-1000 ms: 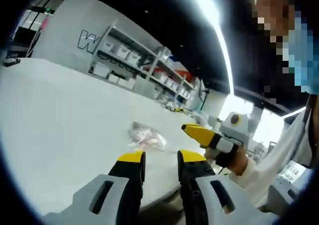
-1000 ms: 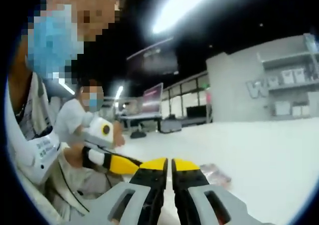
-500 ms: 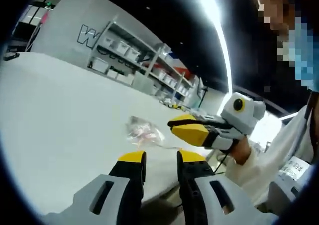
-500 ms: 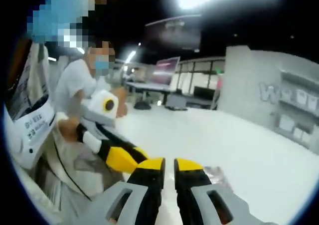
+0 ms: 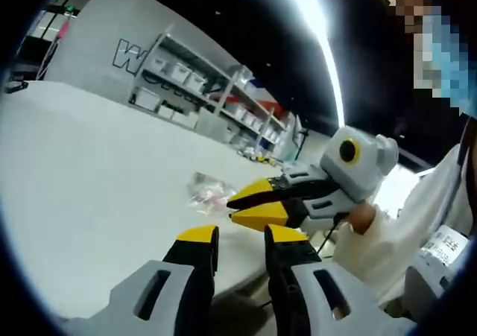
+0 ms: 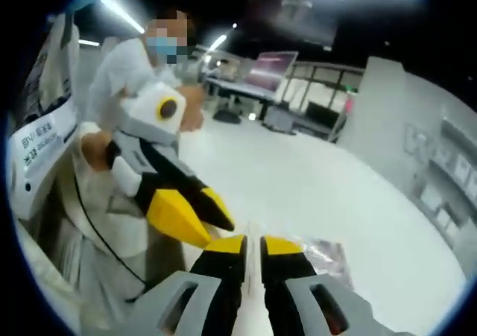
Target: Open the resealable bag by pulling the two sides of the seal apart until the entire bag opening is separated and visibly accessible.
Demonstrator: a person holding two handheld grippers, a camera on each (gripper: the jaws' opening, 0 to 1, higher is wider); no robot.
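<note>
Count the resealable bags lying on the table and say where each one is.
1. The resealable bag lies flat on the white table, just beyond the tips of both claws; in the right gripper view it shows past that claw's tips. None other visible.

wall lettering (image 5: 128, 53): a large outlined "W" on the grey wall behind the shelves, rest hidden | white tag (image 6: 39, 138) on the person's sleeve: dark printed characters, too small to read | nothing else legible
</note>
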